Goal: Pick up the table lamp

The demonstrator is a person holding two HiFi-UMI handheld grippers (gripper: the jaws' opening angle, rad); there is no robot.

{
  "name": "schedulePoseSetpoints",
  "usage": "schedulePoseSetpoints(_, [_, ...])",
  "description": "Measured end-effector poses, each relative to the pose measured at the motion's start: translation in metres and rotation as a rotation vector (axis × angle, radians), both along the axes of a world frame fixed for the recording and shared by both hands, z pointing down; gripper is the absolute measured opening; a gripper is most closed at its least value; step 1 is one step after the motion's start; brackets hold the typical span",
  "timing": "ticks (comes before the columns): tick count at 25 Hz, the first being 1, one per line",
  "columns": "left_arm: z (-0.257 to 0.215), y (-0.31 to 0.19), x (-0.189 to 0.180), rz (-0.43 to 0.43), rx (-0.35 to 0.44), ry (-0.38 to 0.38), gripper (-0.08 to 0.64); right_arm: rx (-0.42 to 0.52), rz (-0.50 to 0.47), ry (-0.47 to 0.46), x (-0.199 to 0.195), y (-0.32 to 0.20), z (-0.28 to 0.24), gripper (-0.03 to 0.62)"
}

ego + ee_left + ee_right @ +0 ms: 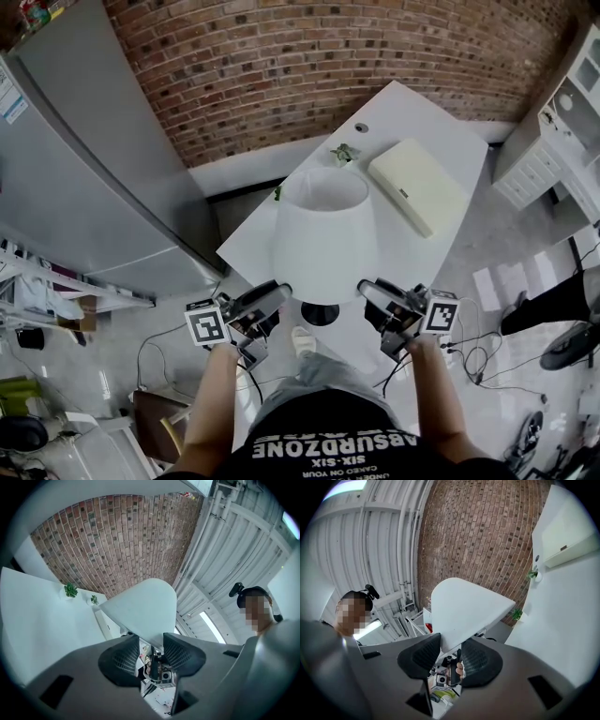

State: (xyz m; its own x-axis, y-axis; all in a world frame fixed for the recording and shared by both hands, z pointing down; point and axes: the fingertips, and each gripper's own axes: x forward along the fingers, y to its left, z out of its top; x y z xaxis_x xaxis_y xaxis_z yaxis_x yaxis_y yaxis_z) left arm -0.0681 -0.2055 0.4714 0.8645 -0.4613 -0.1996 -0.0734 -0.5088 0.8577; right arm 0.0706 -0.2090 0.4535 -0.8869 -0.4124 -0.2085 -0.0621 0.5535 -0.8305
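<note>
The table lamp has a wide white shade [323,234] and a dark round base [320,315] showing just under it, at the near end of the white table [459,150]. My left gripper [279,296] grips the shade's lower rim on its left side, and my right gripper [367,291] grips the rim on its right side. In the left gripper view the shade [140,609] wedges down between the pads of the left gripper [151,649]. The right gripper view shows the same: the shade [464,611] sits pinched in the right gripper [451,652]. Whether the base touches the table I cannot tell.
A cream flat box [417,185] lies on the table beyond the lamp, with a small green plant [344,152] near it. A grey fridge [84,159] stands left, a brick wall [309,66] behind, white drawers [544,141] right. Cables [469,361] trail on the floor.
</note>
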Motion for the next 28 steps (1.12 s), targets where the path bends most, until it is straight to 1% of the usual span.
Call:
schedulePoseSetpoints(5, [-0.014, 0.0, 0.0, -0.008, 0.035, 0.001, 0.158, 0.033, -0.01, 0.018, 0.0, 0.0, -0.012, 0.135])
schedulePoseSetpoints(16, [-0.043, 0.003, 0.003, -0.017, 0.119, -0.039, 0.158, 0.102, -0.019, 0.015, 0.003, 0.004, -0.039, 0.135])
schedulePoseSetpoints(21, [-0.056, 0.006, 0.003, -0.016, 0.153, -0.048, 0.158, 0.146, -0.024, 0.027, 0.002, 0.008, -0.053, 0.137])
schedulePoseSetpoints(28, [-0.072, 0.014, 0.007, -0.035, 0.21, -0.081, 0.16, 0.204, -0.012, 0.046, 0.006, 0.016, -0.066, 0.146])
